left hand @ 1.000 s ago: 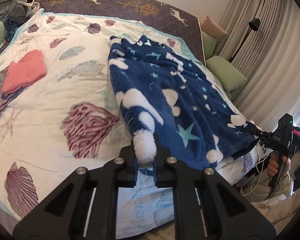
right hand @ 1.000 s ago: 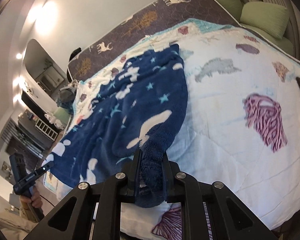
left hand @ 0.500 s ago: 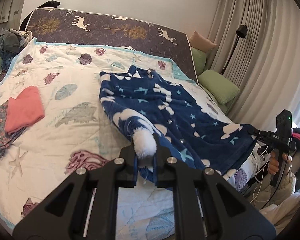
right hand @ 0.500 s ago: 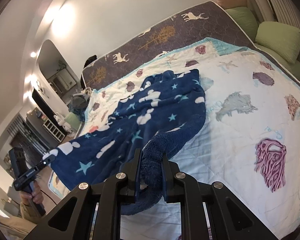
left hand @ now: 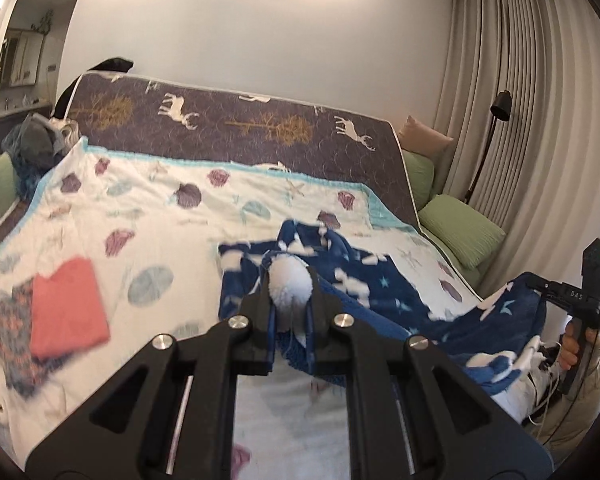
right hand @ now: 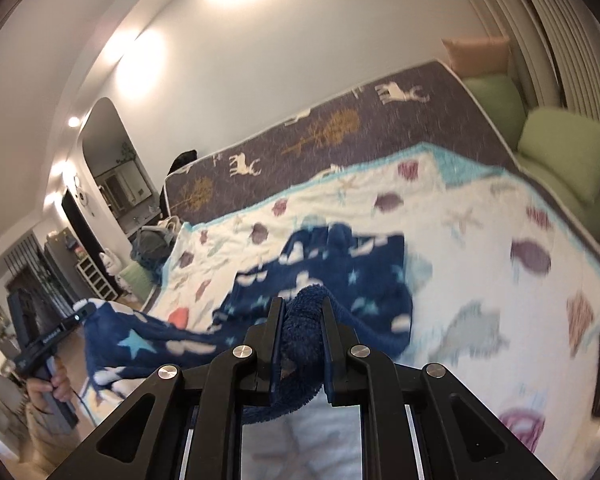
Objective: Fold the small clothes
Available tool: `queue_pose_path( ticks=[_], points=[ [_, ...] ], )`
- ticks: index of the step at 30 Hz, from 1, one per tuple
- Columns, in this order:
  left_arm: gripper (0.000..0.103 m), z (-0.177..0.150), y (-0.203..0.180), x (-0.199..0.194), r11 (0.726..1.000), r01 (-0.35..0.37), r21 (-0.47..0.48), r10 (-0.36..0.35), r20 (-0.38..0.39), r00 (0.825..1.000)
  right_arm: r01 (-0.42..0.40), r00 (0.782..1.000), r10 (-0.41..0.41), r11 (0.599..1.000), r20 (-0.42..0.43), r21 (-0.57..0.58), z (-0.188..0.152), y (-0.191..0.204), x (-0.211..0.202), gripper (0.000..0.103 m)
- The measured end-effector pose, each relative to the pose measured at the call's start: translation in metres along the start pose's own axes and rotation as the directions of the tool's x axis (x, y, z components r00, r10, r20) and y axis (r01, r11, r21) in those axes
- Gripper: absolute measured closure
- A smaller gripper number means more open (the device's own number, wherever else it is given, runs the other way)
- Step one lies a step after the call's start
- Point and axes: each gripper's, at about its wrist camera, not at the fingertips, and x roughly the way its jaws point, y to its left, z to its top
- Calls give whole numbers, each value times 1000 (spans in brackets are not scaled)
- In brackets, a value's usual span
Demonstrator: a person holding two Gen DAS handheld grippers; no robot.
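Left wrist: left gripper (left hand: 291,312) clamped on soft, floppy navy star-print fleece garment (left hand: 364,284) hem, right gripper (right hand: 303,338) likewise; best held at corners.

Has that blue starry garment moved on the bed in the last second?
Yes. The blue garment has been lifted and its near end carried toward the deer-patterned headboard, bunching up, while the folded coral cloth stayed put.

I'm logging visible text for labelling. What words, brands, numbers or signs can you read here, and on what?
"DAS": white letters on the black body of the right gripper, seen from the left wrist camera.
White lettering on the left gripper, seen from the right wrist camera: too blurred to read.
Nothing readable on the blue garment.
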Motion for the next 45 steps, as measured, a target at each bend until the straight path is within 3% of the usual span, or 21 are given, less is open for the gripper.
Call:
queue_pose_path(
  ticks=[11,20,25,31,33,38,40,41,45],
  points=[
    [90,64,7,92,995,-101,-14,101,18,995,60,997,-61,998,48,4,78,-14,79,88],
    [90,88,28,209,976,-219,-15,218,-56,974,154,988,-156,985,16,78,125,-65,188,88],
    [90,73,50,298,964,-264,-38,254,-161,954,222,975,-220,971,-32,87,131,-97,273,88],
    [89,19,71,382,930,-366,40,363,-271,892,330,934,-317,942,-165,58,98,-131,369,88],
    [88,5,78,395,929,-369,38,363,-301,882,357,917,-337,932,-212,63,81,-147,387,87],
    [80,7,79,396,941,-338,15,327,-298,897,356,914,-320,928,-250,113,73,-164,389,72],
    [69,15,76,389,943,-332,25,325,-279,903,395,901,-365,914,-233,94,81,-160,380,53],
    [58,18,75,385,945,-327,26,322,-268,908,407,898,-382,910,-218,82,84,-156,375,51],
    [46,37,76,354,956,-294,-10,287,-188,939,385,914,-377,923,-150,26,97,-131,341,51]
  ],
)
